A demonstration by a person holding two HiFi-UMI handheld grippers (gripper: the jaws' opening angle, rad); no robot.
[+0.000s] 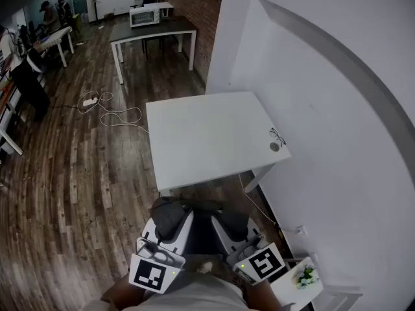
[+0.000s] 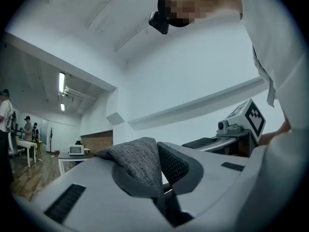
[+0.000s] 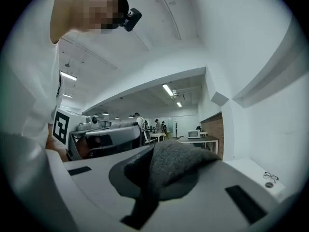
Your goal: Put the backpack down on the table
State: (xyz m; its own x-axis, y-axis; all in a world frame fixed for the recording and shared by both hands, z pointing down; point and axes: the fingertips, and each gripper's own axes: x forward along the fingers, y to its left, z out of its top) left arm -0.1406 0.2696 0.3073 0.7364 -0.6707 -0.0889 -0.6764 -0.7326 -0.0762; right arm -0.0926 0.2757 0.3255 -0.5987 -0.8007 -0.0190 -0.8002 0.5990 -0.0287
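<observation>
The left gripper (image 1: 170,216) and right gripper (image 1: 231,223) each have fingers clamped on grey backpack (image 2: 137,162) fabric, held near the person; the white counter (image 1: 207,135) lies farther off, without it. Set-down remains outstanding.

A person in a loose white top (image 1: 194,298) wears a small black head camera (image 2: 159,21). The left gripper (image 1: 170,218) and right gripper (image 1: 232,222) are pale grey shells with black slots and dark mesh pads (image 2: 175,164). Each carries a white cube with black square markers (image 1: 154,275). A green light (image 1: 242,265) glows beside the right one's.
</observation>
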